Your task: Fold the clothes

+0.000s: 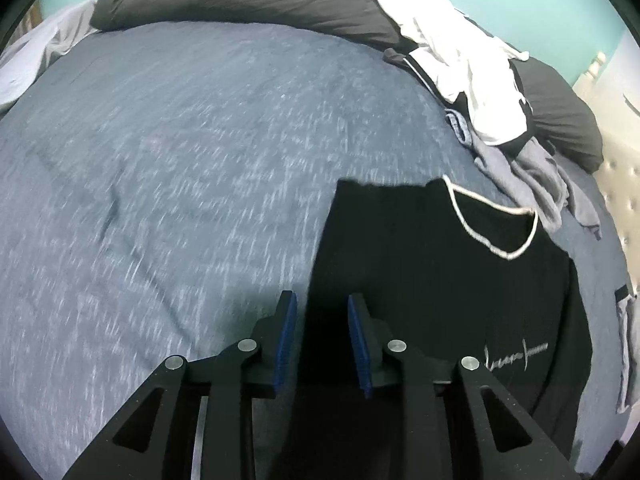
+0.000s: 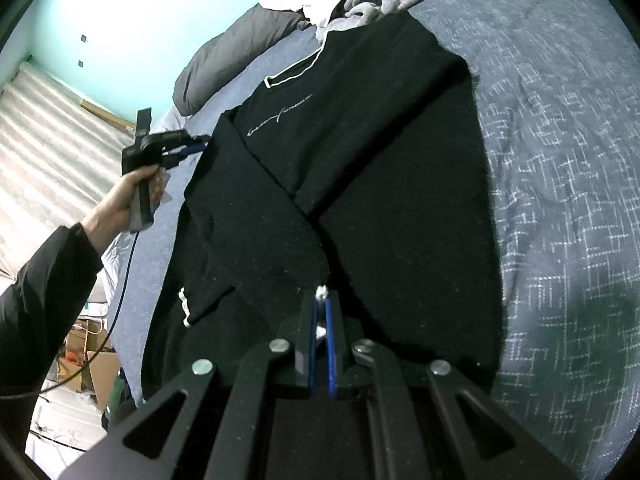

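The right gripper (image 2: 321,300) has its jaws clamped on a white-trimmed edge of the black sweater (image 2: 360,152). The left gripper (image 1: 322,304) jaws stand narrowly apart, pinching nothing, at the sweater's side. The sweater lies flat on the blue bed (image 2: 560,160).

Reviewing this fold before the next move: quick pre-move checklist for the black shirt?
1. Right gripper has a hold: ok, shut on the white-trimmed cuff of the sleeve folded across the black shirt.
2. Left gripper free: ok, fingers parted, nothing pinched; it sits at the shirt's side edge.
3. Shirt lying flat on the blue bedspread: ok, body spread, logo up.
4. Other sleeve folded in: not ok, its white cuff still lies out at the side.
5. Pile of unfolded clothes off the shirt: cannot tell, it crowds the collar.
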Available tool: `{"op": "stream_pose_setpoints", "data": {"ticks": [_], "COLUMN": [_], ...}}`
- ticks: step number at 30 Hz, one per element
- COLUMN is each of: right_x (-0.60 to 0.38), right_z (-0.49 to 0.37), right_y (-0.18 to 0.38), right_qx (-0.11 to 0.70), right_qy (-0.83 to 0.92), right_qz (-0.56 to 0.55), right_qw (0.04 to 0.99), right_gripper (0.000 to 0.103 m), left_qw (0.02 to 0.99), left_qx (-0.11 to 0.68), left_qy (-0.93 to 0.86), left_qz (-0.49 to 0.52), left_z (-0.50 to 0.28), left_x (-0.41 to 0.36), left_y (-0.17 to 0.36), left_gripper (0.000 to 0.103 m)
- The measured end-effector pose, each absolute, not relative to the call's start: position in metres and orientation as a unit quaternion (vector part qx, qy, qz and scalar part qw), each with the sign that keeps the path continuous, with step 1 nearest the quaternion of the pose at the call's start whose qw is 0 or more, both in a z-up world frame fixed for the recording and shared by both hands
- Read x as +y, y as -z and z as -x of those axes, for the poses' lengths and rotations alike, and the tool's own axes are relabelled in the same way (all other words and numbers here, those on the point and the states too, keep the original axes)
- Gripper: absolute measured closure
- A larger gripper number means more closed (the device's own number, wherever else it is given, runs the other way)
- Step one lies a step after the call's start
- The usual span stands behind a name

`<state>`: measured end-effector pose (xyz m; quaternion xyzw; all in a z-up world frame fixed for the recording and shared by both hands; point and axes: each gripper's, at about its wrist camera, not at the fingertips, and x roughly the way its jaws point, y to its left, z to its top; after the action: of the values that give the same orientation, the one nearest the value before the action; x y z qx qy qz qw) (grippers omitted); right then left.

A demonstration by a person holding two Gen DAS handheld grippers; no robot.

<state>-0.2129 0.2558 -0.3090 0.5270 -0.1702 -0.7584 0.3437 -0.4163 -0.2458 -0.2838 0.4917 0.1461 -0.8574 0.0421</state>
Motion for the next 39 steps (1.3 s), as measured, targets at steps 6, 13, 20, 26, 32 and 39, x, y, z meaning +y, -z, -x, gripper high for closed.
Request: {"op": "stream_pose_setpoints", "data": {"ticks": [6, 13, 20, 26, 32, 39], "right_x": [0.257, 0.258, 0.26, 0.267, 0.276, 0.293], "right_z": [0.215, 0.216, 0.215, 0.217, 0.217, 0.214], "right_y": [0.314, 0.314, 0.311, 0.312, 0.307, 0.292], "right_qx": [-0.168, -0.166, -0.167, -0.174, -0.181, -0.206], "right_qy": [0.756, 0.756, 0.758, 0.758, 0.769, 0.789], "right_qz": [-0.532, -0.533, -0.531, -0.533, -0.531, -0.502], "right_qw": [0.342, 0.341, 0.341, 0.333, 0.308, 0.29], "right_gripper": [0.099, 0.099, 0.099, 0.099, 0.099, 0.096], "left_qw": [0.038, 0.062, 0.078, 0.105, 0.097, 0.077], "left_qx": [0.146, 0.15, 0.144, 0.144, 0.143, 0.132], "left_qy": [0.852, 0.851, 0.85, 0.847, 0.849, 0.85], "left_qz": [-0.501, -0.5, -0.501, -0.501, -0.499, -0.504], "left_z": [0.445, 0.446, 0.443, 0.435, 0.4, 0.341], "left_x": [-0.248, -0.259, -0.261, -0.269, -0.278, -0.276], "left_y": [0.294, 0.3, 0.3, 0.289, 0.27, 0.254], "left_gripper": [0.09, 0.1, 0.1, 0.098, 0.097, 0.096]}}
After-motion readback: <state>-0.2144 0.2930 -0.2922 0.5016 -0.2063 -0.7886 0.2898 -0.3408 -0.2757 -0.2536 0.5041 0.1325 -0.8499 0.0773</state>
